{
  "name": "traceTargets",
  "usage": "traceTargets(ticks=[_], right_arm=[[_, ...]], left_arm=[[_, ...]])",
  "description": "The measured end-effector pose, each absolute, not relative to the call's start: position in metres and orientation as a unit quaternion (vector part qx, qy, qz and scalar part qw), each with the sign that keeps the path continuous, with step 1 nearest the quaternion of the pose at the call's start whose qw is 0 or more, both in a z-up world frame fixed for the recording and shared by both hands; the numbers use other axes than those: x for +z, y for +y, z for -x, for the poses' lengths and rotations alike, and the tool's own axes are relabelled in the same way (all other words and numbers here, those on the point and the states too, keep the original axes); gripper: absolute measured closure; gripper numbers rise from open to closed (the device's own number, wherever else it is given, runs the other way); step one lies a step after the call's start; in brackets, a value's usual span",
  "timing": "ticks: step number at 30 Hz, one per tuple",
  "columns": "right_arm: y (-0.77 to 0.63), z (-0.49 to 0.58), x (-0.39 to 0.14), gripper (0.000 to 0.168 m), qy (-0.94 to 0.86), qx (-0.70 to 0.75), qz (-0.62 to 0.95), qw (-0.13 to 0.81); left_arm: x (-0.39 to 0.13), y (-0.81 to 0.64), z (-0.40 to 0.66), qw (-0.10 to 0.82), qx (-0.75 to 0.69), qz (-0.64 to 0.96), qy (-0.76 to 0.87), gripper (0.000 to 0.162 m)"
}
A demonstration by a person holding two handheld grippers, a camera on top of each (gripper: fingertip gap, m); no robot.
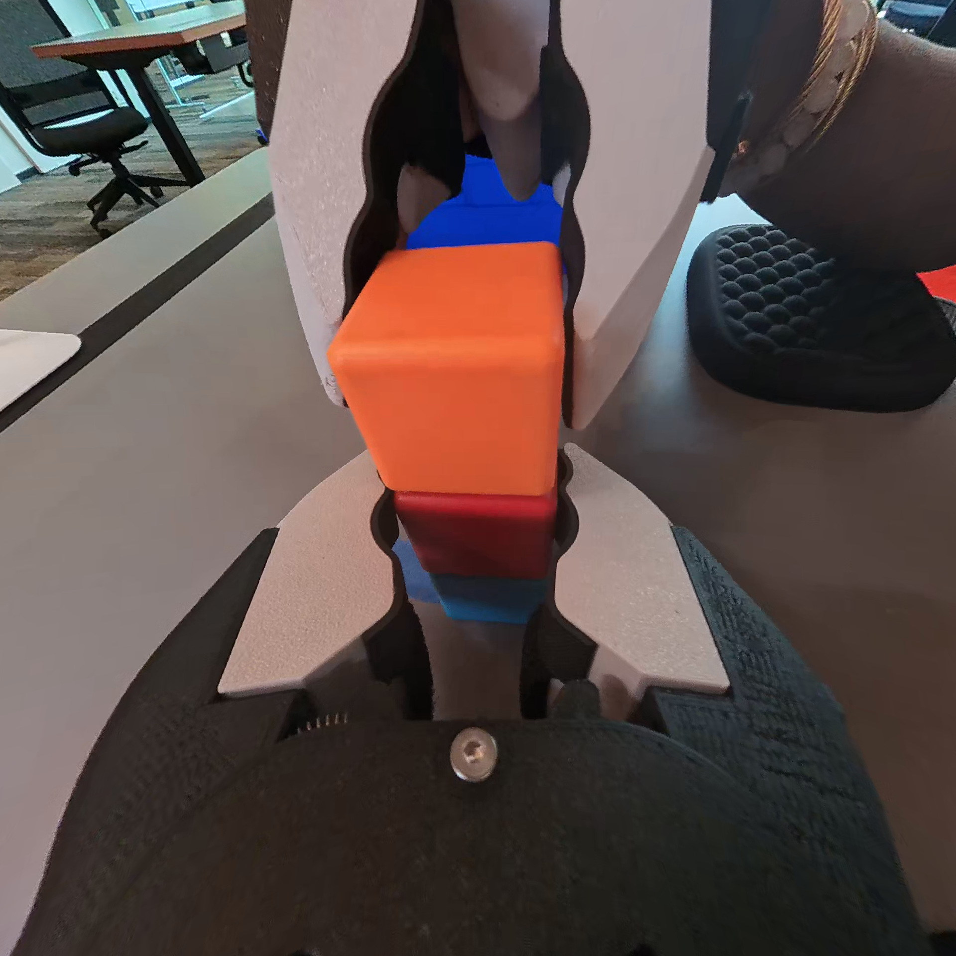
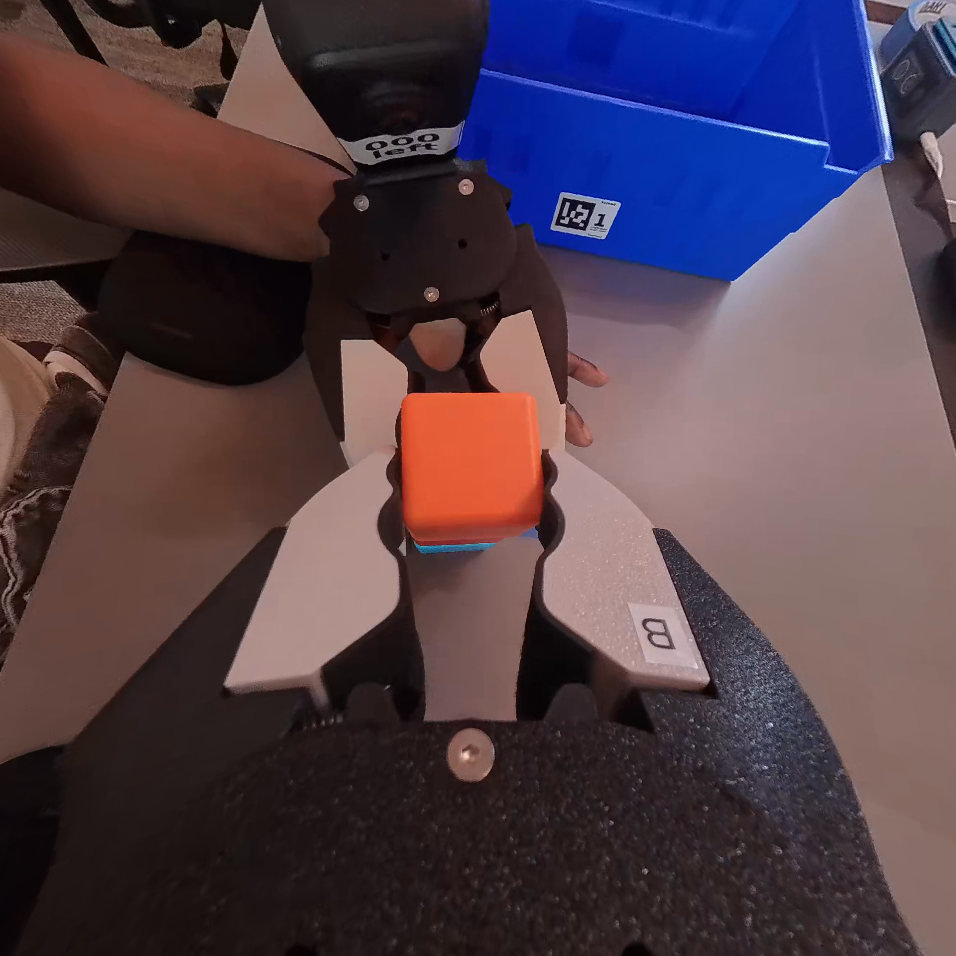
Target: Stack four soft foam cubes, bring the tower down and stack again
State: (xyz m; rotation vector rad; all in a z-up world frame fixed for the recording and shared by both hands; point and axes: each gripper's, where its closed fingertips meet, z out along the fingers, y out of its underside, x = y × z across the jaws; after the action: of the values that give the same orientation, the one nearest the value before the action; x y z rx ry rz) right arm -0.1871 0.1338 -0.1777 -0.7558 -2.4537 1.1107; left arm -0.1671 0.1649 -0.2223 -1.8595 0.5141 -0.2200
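A tower stands on the grey table [image 1: 155, 517]: an orange cube [image 1: 450, 362] on top, a red cube [image 1: 476, 538] under it, a light blue cube [image 1: 486, 600] below. A darker blue patch [image 1: 411, 574] shows beside the blue cube; I cannot tell what it is. My right gripper [image 1: 455, 408] comes from the far side and is shut on the orange cube [image 2: 465, 424]. My left gripper [image 1: 473, 491] is shut on the red cube, its pads touching both sides. In the right wrist view the left gripper [image 2: 460, 445] faces my right gripper [image 2: 469, 460]; only slivers of red [image 2: 450, 540] and blue [image 2: 450, 549] show.
A blue bin [image 2: 672, 129] stands just behind the tower, also in the left wrist view [image 1: 486, 217]. A black mesh cushion [image 1: 807, 320] lies at the right. An office chair [image 1: 88, 129] and a desk [image 1: 145, 36] stand beyond the table's left edge. A white object [image 1: 31, 357] lies at far left. One gripper's finger ends stand about 5 cm off the other's. The white object [image 1: 31, 357] is about equally far from each gripper, around 40 cm.
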Motion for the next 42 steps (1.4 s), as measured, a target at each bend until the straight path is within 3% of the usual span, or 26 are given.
traceTargets(ticks=[5, 9, 19, 22, 26, 37, 42], right_arm=[[0.138, 0.187, -0.174, 0.119, -0.859, 0.396, 0.274, 0.176], [0.16, 0.185, -0.141, 0.119, -0.819, 0.444, 0.304, 0.199], [0.331, 0.131, -0.094, 0.119, -0.69, 0.318, 0.531, 0.376], [0.417, 0.101, -0.112, 0.119, -0.583, 0.253, 0.651, 0.415], [0.483, 0.062, -0.173, 0.118, -0.486, 0.188, 0.769, 0.371], [0.526, 0.004, -0.255, 0.118, -0.405, 0.043, 0.867, 0.288], [0.52, -0.003, -0.266, 0.118, -0.413, 0.04, 0.875, 0.249]], left_arm=[[-0.224, 0.163, 0.169, 0.561, -0.096, 0.794, 0.214, 0.104], [-0.223, 0.159, 0.175, 0.564, -0.084, 0.793, 0.212, 0.104], [-0.222, 0.161, 0.171, 0.566, -0.085, 0.791, 0.214, 0.103], [-0.222, 0.162, 0.171, 0.566, -0.083, 0.792, 0.215, 0.103], [-0.222, 0.162, 0.171, 0.567, -0.079, 0.791, 0.215, 0.103], [-0.219, 0.16, 0.171, 0.572, -0.087, 0.788, 0.209, 0.097], [-0.228, 0.151, 0.174, 0.541, -0.098, 0.809, 0.208, 0.074]])
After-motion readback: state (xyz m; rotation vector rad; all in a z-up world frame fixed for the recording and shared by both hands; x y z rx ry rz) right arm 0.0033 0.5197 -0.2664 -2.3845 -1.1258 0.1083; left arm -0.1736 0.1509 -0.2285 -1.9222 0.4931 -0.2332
